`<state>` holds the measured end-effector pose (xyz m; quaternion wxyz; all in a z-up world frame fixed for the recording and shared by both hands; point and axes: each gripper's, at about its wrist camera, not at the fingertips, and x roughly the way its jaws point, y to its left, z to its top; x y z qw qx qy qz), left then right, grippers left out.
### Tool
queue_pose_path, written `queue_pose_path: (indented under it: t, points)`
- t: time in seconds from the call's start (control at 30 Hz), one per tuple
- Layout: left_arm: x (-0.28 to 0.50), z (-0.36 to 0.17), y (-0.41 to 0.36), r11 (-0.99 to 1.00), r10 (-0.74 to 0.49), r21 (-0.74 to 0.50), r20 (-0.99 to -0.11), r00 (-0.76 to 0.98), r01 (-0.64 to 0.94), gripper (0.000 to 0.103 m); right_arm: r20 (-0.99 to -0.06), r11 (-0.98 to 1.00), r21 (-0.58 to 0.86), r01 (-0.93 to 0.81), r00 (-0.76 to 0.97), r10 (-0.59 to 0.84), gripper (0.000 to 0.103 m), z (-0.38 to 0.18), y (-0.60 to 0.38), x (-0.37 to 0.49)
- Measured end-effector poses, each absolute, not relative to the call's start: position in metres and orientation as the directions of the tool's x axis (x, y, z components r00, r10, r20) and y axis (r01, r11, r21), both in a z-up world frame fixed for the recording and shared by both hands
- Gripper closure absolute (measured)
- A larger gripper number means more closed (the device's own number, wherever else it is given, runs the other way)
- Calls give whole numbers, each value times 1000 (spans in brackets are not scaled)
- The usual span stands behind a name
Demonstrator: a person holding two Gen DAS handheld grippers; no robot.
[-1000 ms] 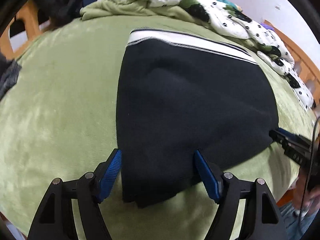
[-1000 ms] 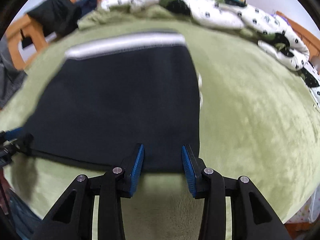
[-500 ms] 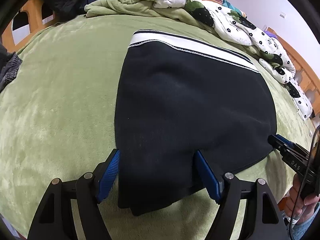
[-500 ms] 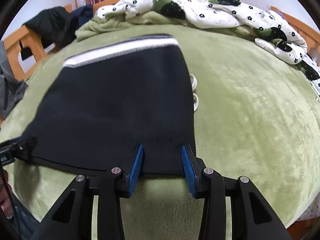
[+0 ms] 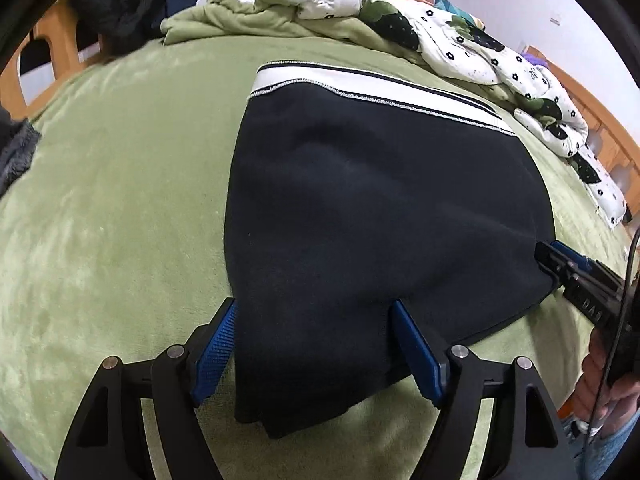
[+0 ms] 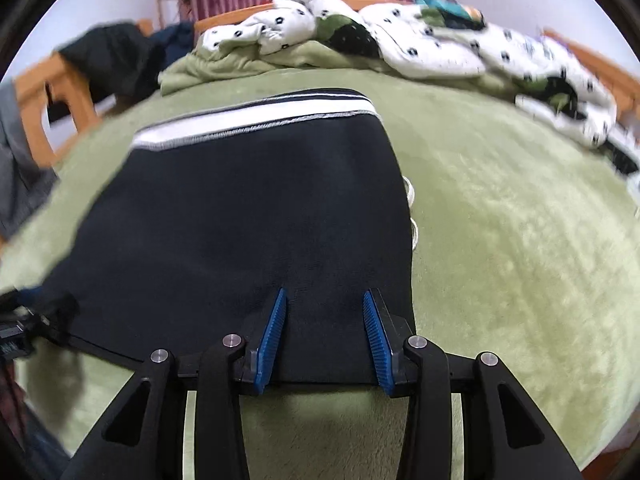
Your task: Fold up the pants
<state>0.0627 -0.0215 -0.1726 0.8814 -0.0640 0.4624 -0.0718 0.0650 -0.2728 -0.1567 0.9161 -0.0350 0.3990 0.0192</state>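
Black pants [image 5: 380, 216] with a white striped waistband [image 5: 372, 88] lie folded on a green bed; they also show in the right wrist view [image 6: 256, 216]. My left gripper [image 5: 316, 344] is open, its blue pads either side of the near left corner of the pants, which bunches between them. My right gripper [image 6: 326, 336] is open, its pads straddling the near right edge of the pants. The right gripper also shows in the left wrist view [image 5: 568, 264] at the cloth's right edge, and the left gripper in the right wrist view [image 6: 36, 312] at far left.
The green blanket [image 5: 112, 200] covers the bed. A white flowered duvet [image 5: 460, 40] and a bunched green blanket [image 6: 224, 68] lie at the far side. Dark clothes [image 5: 116, 4] hang on the wooden bed frame [image 6: 36, 92]. A white drawstring [image 6: 412, 208] pokes out beside the pants.
Both grippers have crept a little forward over the near edge of the pants. The right wrist view has lifted and swung. The pants lie as before.
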Motion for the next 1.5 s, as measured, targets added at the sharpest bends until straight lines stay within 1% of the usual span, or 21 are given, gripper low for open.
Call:
queue_pose_path:
  t: [0.07, 0.17, 0.23, 0.3, 0.33, 0.5, 0.63, 0.67, 0.73, 0.77, 0.8, 0.93, 1.07, 1.13, 1.17, 1.23, 1.27, 1.3, 1.33, 1.37, 1.5]
  points:
    - [65, -172, -20, 978, -199, -197, -811, 550, 64, 27, -737, 996, -57, -63, 676, 0, 62, -156, -273, 65]
    - [65, -176, -16, 973, -214, -224, -816, 536, 47, 26, -760, 999, 7, -47, 649, 36, 58, -156, -286, 69]
    - [65, -178, -16, 972, -215, -231, -821, 529, 36, 25, -776, 999, 40, -32, 629, 51, 54, -156, -292, 72]
    - [65, -179, -15, 972, -212, -234, -825, 523, 23, 25, -800, 998, 69, -5, 598, 59, 47, -159, -298, 74]
    - [64, -179, -16, 972, -206, -233, -830, 519, 14, 25, -805, 997, 78, 4, 590, 61, 46, -160, -298, 73]
    - [52, -180, -13, 972, -200, -236, -851, 485, -14, 25, -831, 995, 99, 21, 552, 71, 46, -154, -304, 63]
    - [31, -167, -8, 988, -127, -155, -857, 500, -14, 25, -825, 994, 100, 34, 561, 63, 46, -139, -311, 41]
    - [24, -162, -9, 994, -91, -113, -850, 518, -10, 26, -818, 995, 93, 36, 572, 56, 45, -133, -312, 34]
    - [9, -152, -10, 999, -30, -42, -825, 564, -8, 27, -798, 995, 93, 42, 601, 49, 33, -122, -315, 20]
    - [3, -145, -10, 1000, -13, -20, -810, 586, -5, 27, -782, 994, 102, 46, 621, 52, 25, -115, -315, 11]
    - [-6, -138, -10, 1000, -3, -2, -789, 614, 2, 27, -768, 993, 109, 41, 637, 58, 22, -109, -315, 3]
    - [-42, -109, -9, 999, -31, -13, -714, 700, 31, 27, -725, 995, 95, 10, 686, 62, 21, -85, -302, -31]
    - [-68, -92, 3, 990, -128, -128, -681, 721, 55, 27, -696, 998, 68, -3, 716, 50, 21, -71, -287, -53]
    - [-75, -87, 8, 984, -161, -164, -670, 725, 68, 27, -688, 997, 74, -6, 723, 56, 21, -71, -287, -63]
    - [-79, -85, 11, 984, -158, -166, -662, 733, 63, 27, -685, 997, 77, -4, 726, 56, 21, -70, -286, -69]
    - [-79, -82, 10, 988, -139, -145, -652, 745, 58, 27, -681, 996, 88, -3, 730, 62, 15, -69, -286, -75]
    - [-81, -80, 9, 990, -124, -128, -646, 753, 53, 26, -671, 995, 102, -10, 737, 76, 8, -68, -287, -79]
    - [-82, -79, 8, 992, -115, -118, -642, 758, 50, 25, -665, 994, 108, -14, 742, 83, 5, -67, -287, -80]
    - [-83, -78, 7, 993, -108, -112, -640, 760, 46, 21, -658, 994, 107, -17, 749, 83, 4, -65, -287, -83]
    - [-85, -78, 6, 993, -104, -109, -640, 761, 43, 19, -655, 996, 92, -15, 752, 72, 4, -64, -285, -84]
    - [-86, -77, 6, 994, -95, -100, -638, 764, 40, 18, -651, 999, 33, -4, 759, 24, 4, -64, -281, -83]
